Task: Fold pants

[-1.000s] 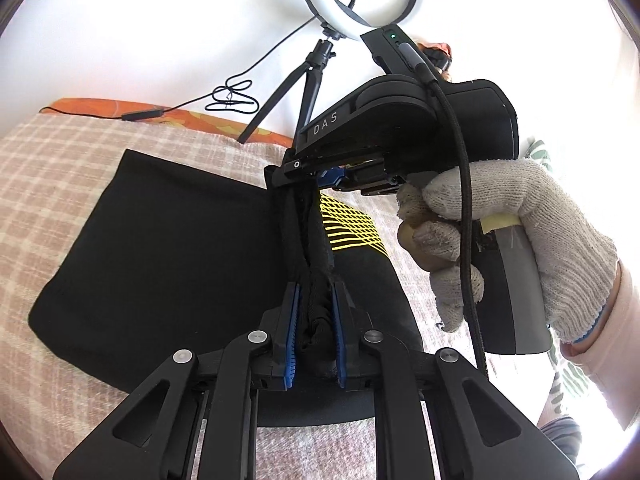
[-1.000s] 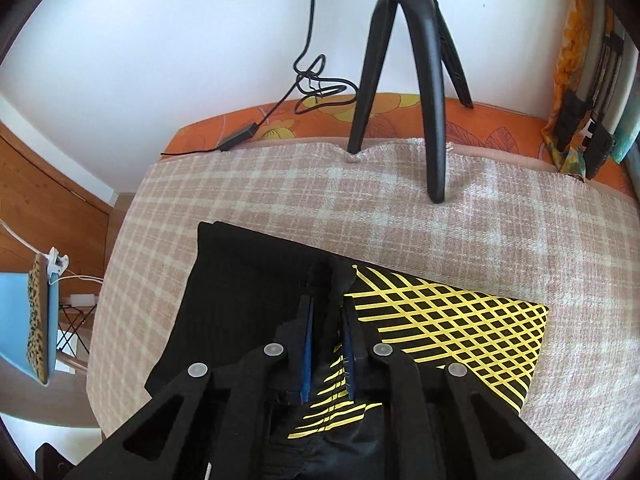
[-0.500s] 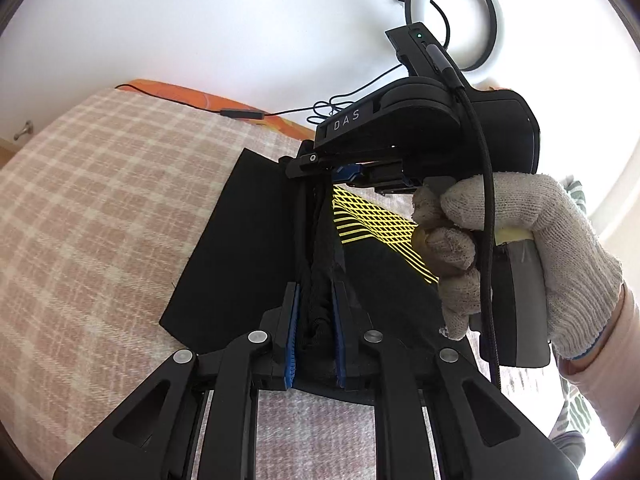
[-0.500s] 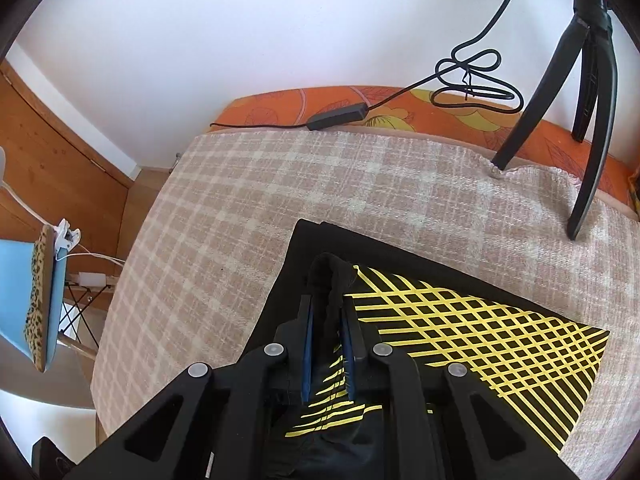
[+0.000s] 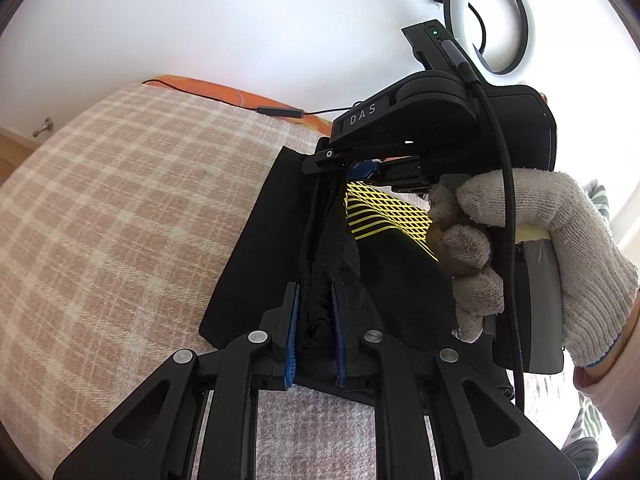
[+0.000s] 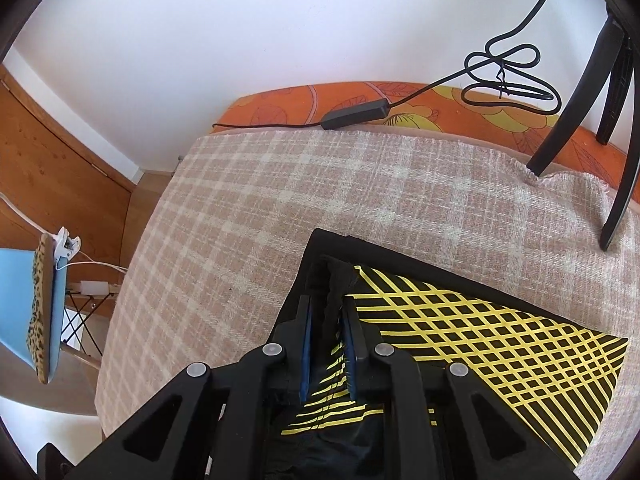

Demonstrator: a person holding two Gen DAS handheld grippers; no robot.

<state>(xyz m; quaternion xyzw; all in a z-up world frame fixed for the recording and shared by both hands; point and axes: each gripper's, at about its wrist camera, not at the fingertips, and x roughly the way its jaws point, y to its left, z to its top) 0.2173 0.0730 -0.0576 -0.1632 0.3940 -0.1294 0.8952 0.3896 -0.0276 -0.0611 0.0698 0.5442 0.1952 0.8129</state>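
Note:
Black pants (image 5: 256,264) with a yellow lattice print (image 6: 480,332) lie partly folded on a plaid blanket. My left gripper (image 5: 313,300) is shut on a bunched black edge of the pants near the bed's front. My right gripper (image 6: 327,312) is shut on the same edge farther along, beside the yellow print. In the left wrist view the right gripper (image 5: 360,170) shows from the side, held by a hand in a white knit glove (image 5: 516,248). The fabric between the two grippers runs as a raised ridge over the folded layer.
The pink plaid blanket (image 6: 248,208) covers the bed, with an orange patterned sheet (image 6: 360,100) along the wall. Black tripod legs (image 6: 616,152) stand on the bed's far right, with a cable and inline switch (image 6: 356,114). A ring light (image 5: 490,16) hangs above. A chair (image 6: 40,304) stands left of the bed.
Both grippers have swung across with the held edge, carrying the fabric over the lower layer. The visible black spread on the left has narrowed, and the tripod has shifted toward the right of both views.

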